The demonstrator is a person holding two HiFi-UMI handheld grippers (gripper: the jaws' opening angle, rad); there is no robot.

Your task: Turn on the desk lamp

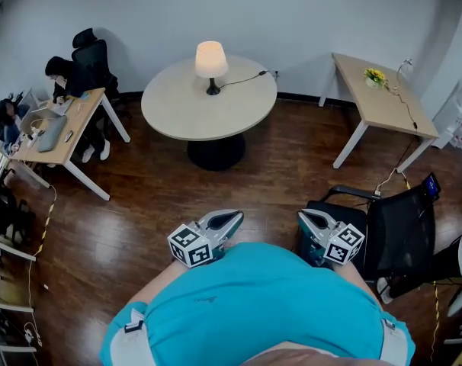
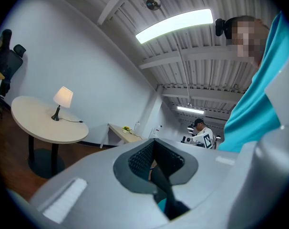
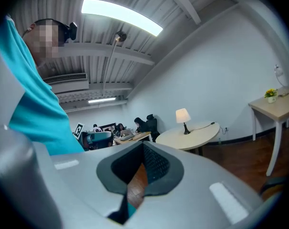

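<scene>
While both rest low against the wearer's teal shirt point(image 1: 254, 303), the left claw point(image 1: 235, 218) has its jaws pressed together on nothing, and the right claw point(image 1: 303, 218) looks the same, tips meeting and empty. Both point across the dark wood floor point(image 1: 139, 204) toward a round surface point(image 1: 178, 109) well apart from them. The desk lamp point(image 1: 211, 63) stands upright near that surface's far edge, close to the white wall point(image 1: 292, 14), its black cord point(image 1: 245, 78) trailing to the far right edge. A black office chair point(image 1: 402, 235) is just beside the right claw. A rectangular surface point(image 1: 380, 109) with a small yellow plant point(image 1: 375, 75) near its far edge stands at right. A cluttered surface point(image 1: 63, 132) with seated people point(image 1: 59, 71) is at left.
</scene>
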